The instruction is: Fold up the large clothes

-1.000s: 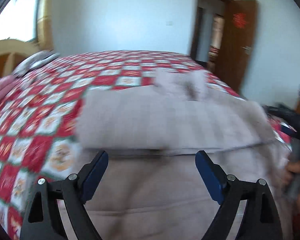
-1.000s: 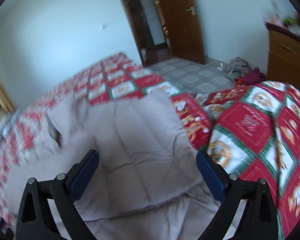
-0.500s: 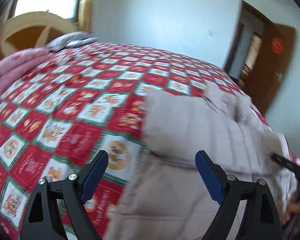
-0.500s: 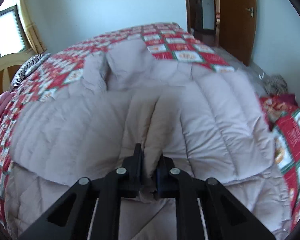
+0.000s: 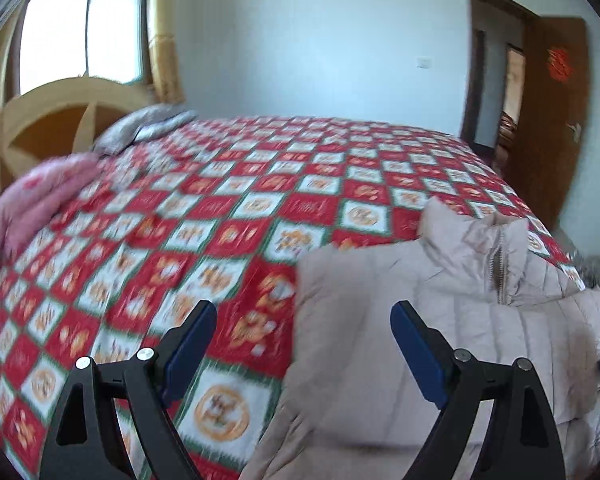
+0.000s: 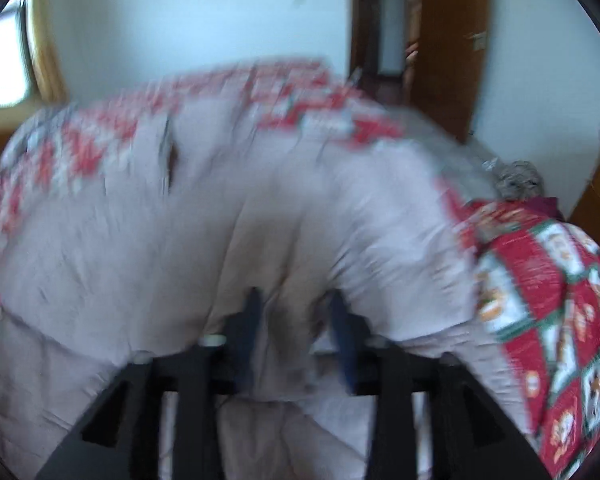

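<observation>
Jaws of the right gripper (image 6: 296,332) have just been opening again after a hard pinch half a second ago. A bunched ridge of the pale puffy jacket (image 6: 236,216) stands between the two blue pads, and the blur hides whether the pads press on it or have let go. A second ago these jaws stood wide over the flat jacket, so in that short span the gripper has closed on a fold and begun to release it. That probably means one fold has been carried over and set down, and the hold is being given up.

Beyond the pads, the jacket lies heaped on the red and white checked bedspread (image 6: 560,292), near the bed's corner, its zip slit dark toward the far left side. It is bulkier and more doubled over than a second ago.

The left gripper (image 5: 304,344) is spread wide with nothing between its pads. It has swung away to the left: a second ago the jacket filled its view, and now the bedspread (image 5: 220,208) takes most of it, while the jacket (image 5: 440,320) sits to the right with the collar and zip standing up. The right-hand pad hangs over the jacket's edge, not touching as far as can be seen. A pink quilt (image 5: 40,196) and a grey pillow (image 5: 148,128) lie by the headboard.

No box, basket or drawer shows in either view, so nothing is contained; the jacket simply rests on the bed, partly folded by the look of it.
</observation>
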